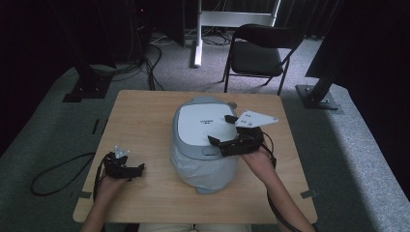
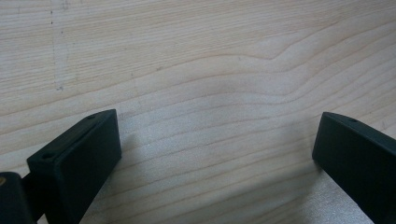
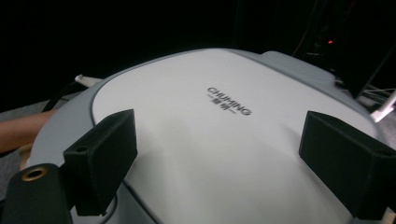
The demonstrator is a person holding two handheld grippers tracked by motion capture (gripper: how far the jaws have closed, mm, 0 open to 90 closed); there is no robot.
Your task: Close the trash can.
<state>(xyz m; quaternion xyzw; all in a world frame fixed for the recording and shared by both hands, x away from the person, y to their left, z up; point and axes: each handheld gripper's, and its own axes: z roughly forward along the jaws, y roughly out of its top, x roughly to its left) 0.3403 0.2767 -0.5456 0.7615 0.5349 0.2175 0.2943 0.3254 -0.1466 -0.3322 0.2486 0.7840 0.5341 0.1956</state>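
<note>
The rice cooker [image 1: 205, 140] sits at the centre of the table [image 1: 140, 121], its lower body wrapped in a clear plastic bag [image 1: 203, 171]. I judge this placement keeps its front latch facing me and within reach of my right hand.

Right gripper [image 1: 227, 142]: I hold it at the cooker's front right edge, jaws pointing left across the lid [image 3: 224, 140]. Both jaws stand wide apart and grip nothing. In the right gripper view the white lid panel lies directly ahead of and between the jaws, with the printed brand name just beyond them. The latch button [image 1: 209, 151] sits just below the forward jaw tip. I judge this pose prepares a press on the latch or a lift of the lid. My right forearm [image 1: 270, 179] comes in from the lower right, wrist bent inward toward the cooker.

Left gripper [image 1: 126, 170]: it rests low over the table, well to the left of the cooker, jaws spread wide with bare wood grain between them. It holds nothing. I judge it is parked clear so that the right hand can work unobstructed.
</note>
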